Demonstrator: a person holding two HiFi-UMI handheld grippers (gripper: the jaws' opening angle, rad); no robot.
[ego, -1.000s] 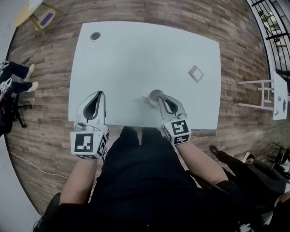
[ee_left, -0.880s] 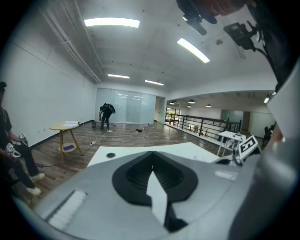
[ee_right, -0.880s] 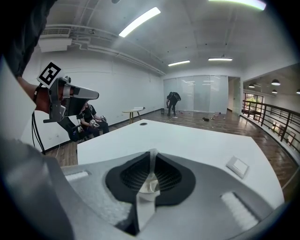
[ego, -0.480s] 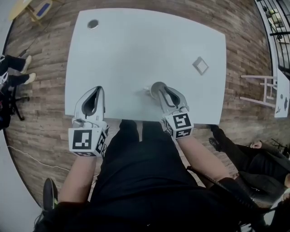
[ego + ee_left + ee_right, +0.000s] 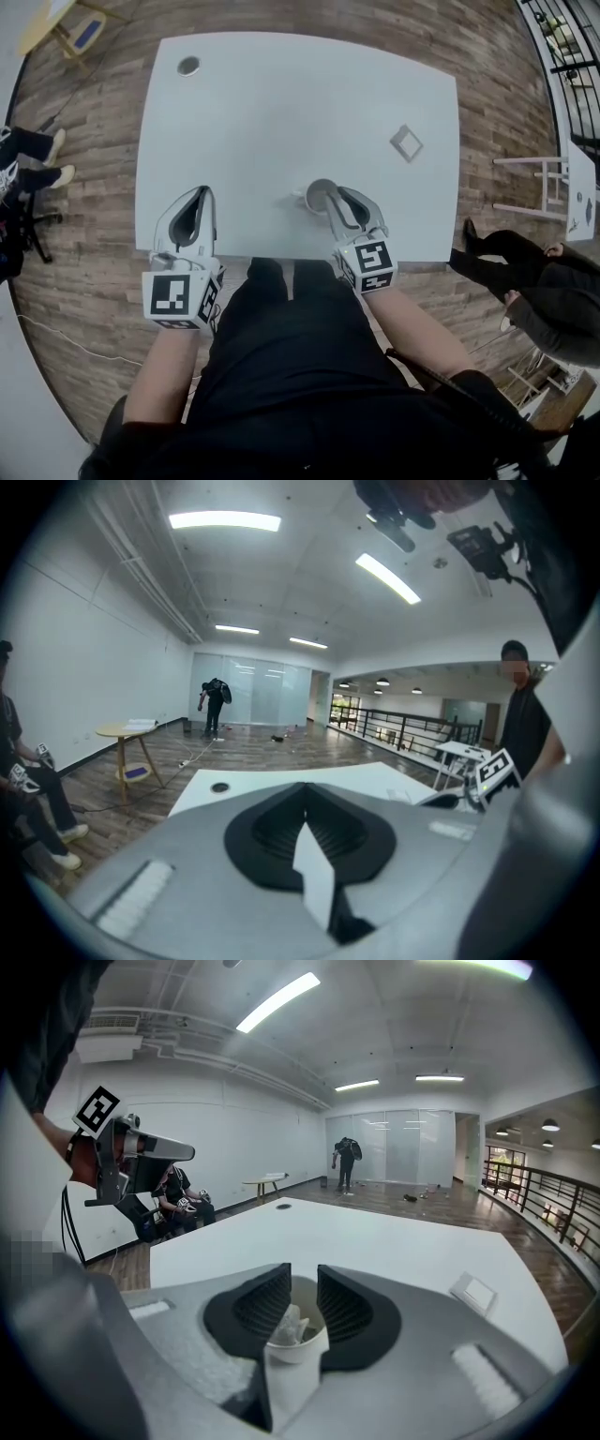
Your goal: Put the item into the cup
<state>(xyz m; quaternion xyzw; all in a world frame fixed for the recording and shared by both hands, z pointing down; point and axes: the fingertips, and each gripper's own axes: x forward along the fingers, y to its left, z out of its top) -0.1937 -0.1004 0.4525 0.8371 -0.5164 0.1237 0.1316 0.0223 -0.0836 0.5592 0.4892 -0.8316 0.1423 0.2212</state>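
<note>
A small white cup [image 5: 317, 194] stands on the white table [image 5: 300, 112] near its front edge. A crumpled white item [image 5: 288, 1324] lies inside the cup [image 5: 296, 1342]. My right gripper [image 5: 330, 197] hangs just over the cup's near rim. Its jaws have just been opening and now stand apart, with the cup's mouth under the gap and nothing pressed between the pads [image 5: 345, 1309]. My left gripper [image 5: 195, 197] rests low at the table's front left, shut and empty, its pads [image 5: 281, 825] meeting along one line.
A small flat square piece [image 5: 405, 144] lies on the table's right half. A round cable hole [image 5: 188, 66] is at the far left corner. A person [image 5: 539, 295] stands by the table's right front corner, and another sits at the far left [image 5: 23, 155].
The right gripper's jaws have parted above the cup, and the item now lies free in it. Both hands kept their places. The person at the right moved up alongside the table.
</note>
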